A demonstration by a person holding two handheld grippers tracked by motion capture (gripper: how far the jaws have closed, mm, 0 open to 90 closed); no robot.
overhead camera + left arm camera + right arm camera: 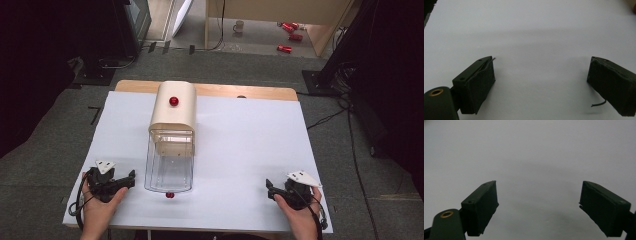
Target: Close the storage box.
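A cream bread-box-like case [173, 116] with a red knob [173, 101] lies in the middle of the white table [250, 145]. A clear plastic cover [169, 161] extends from its near end, with a small red knob [170, 195] at its front. My left gripper [131, 178] rests on the table just left of the clear cover, open and holding nothing; its jaws stand wide apart over bare white surface [541, 75]. My right gripper [269, 190] rests near the front right of the table, also open and empty [539, 205].
The table's wooden back edge [250, 92] shows beyond the white sheet. Red cans [289, 35] and a mug [239, 26] lie on the floor far behind. Dark stands flank the table on both sides.
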